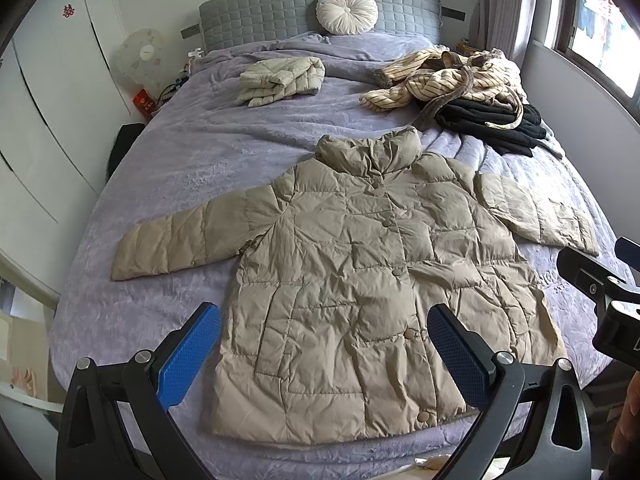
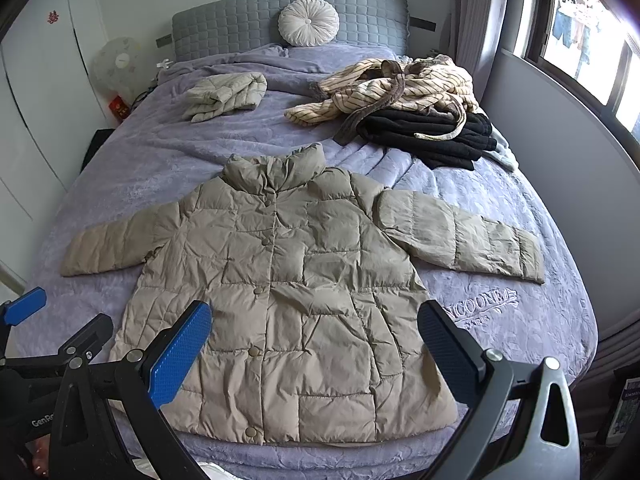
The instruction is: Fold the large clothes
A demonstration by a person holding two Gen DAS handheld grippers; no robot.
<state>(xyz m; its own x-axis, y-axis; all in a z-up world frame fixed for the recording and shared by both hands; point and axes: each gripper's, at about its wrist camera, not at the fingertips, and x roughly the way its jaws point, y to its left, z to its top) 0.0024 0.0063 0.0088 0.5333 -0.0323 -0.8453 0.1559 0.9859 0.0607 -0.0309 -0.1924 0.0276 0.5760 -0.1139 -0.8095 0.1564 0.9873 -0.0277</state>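
A beige quilted puffer jacket (image 1: 352, 264) (image 2: 288, 280) lies flat and buttoned on the purple bed cover, collar toward the headboard, both sleeves spread out to the sides. My left gripper (image 1: 324, 340) hovers open above the jacket's hem, nothing between its blue pads. In the right wrist view my right gripper (image 2: 314, 340) is also open over the lower half of the jacket, holding nothing. Part of the right gripper's frame (image 1: 612, 300) shows at the right edge of the left wrist view, and the left gripper's blue fingertip (image 2: 24, 310) pokes in at the left of the right wrist view.
A folded pale puffer jacket (image 1: 282, 80) lies at the back left of the bed (image 1: 180, 160). A striped cream garment (image 1: 444, 76) is heaped on black clothing (image 1: 492, 124) at the back right. A round white cushion (image 1: 346, 12) leans on the grey headboard. A wall and window stand to the right.
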